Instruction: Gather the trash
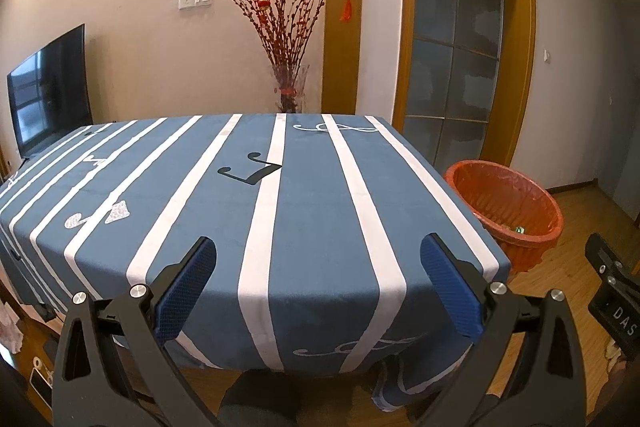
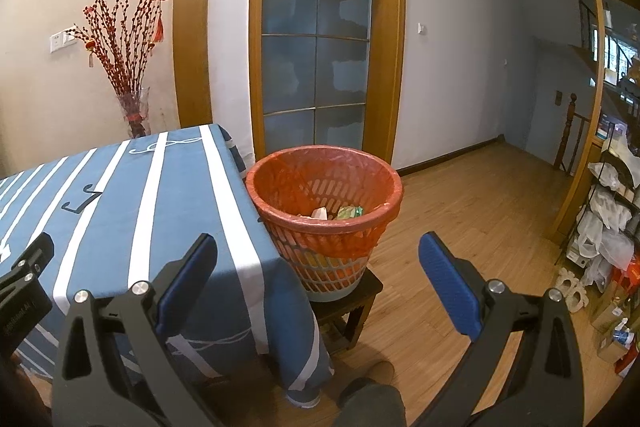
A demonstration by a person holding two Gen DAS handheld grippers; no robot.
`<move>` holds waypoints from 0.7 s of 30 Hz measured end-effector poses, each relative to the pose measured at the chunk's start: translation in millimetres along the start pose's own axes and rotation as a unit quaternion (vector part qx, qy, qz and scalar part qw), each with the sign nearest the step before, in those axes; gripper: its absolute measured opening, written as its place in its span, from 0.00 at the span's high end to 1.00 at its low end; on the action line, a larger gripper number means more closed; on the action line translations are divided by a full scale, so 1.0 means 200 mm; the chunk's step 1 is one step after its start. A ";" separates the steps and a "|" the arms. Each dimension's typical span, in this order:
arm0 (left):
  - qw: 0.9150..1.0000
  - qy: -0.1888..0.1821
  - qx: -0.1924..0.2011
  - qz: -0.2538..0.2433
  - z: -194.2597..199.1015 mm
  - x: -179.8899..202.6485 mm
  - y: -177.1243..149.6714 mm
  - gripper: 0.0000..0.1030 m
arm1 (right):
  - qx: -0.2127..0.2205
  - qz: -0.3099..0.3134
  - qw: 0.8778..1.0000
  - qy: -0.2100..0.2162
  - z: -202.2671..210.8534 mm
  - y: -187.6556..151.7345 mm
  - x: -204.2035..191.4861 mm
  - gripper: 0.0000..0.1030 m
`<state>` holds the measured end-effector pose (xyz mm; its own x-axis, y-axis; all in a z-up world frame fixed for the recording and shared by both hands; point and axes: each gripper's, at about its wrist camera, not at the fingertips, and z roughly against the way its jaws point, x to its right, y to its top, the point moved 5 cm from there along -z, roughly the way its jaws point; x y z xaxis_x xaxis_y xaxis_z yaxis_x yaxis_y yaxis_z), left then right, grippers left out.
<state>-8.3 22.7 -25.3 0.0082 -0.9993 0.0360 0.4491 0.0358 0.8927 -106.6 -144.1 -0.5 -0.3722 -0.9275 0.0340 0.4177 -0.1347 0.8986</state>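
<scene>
An orange slotted waste basket (image 2: 325,183) lined with a red bag stands on a small dark stool (image 2: 352,301) beside the table's right edge; it also shows in the left wrist view (image 1: 505,203). Crumpled white and green trash (image 2: 340,213) lies inside it. My left gripper (image 1: 318,283) is open and empty, held over the near edge of the table (image 1: 320,211) with its blue striped cloth. My right gripper (image 2: 318,283) is open and empty, in front of the basket at the table's corner. I see no loose trash on the cloth.
A glass vase of red branches (image 1: 286,59) stands behind the table by the wall. A TV (image 1: 50,87) is at far left. A glass-panelled door (image 2: 316,55) is behind the basket. Shelves with bags and boxes (image 2: 608,235) line the right wall. Wood floor (image 2: 480,211) lies right of the basket.
</scene>
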 end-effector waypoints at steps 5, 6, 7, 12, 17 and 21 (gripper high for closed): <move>1.000 -0.001 0.000 0.000 0.00 0.01 0.00 0.03 | -0.001 0.000 1.000 0.001 0.00 0.00 -0.01 0.04; 1.000 -0.001 0.000 0.000 0.00 0.01 0.00 0.03 | -0.001 0.000 1.000 0.000 0.00 0.00 -0.01 0.04; 1.000 -0.001 0.000 0.000 0.00 0.01 0.00 0.03 | -0.002 0.000 1.000 0.001 0.00 0.00 -0.01 0.04; 1.000 0.000 -0.001 0.000 0.00 0.01 0.00 0.03 | -0.006 0.001 1.000 0.003 -0.01 -0.01 -0.01 0.04; 1.000 0.000 -0.001 0.000 0.00 0.01 0.00 0.03 | -0.008 0.000 1.000 0.004 -0.01 -0.01 0.00 0.04; 1.000 0.002 0.003 -0.002 0.00 0.02 -0.01 0.03 | -0.011 0.000 1.000 0.005 -0.02 -0.01 0.00 0.04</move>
<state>-9.4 19.1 -25.9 0.0097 -0.9995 0.0314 0.4444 0.0325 0.8953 -104.1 -145.4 -4.1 -0.3648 -0.9306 0.0296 0.4350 -0.1422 0.8892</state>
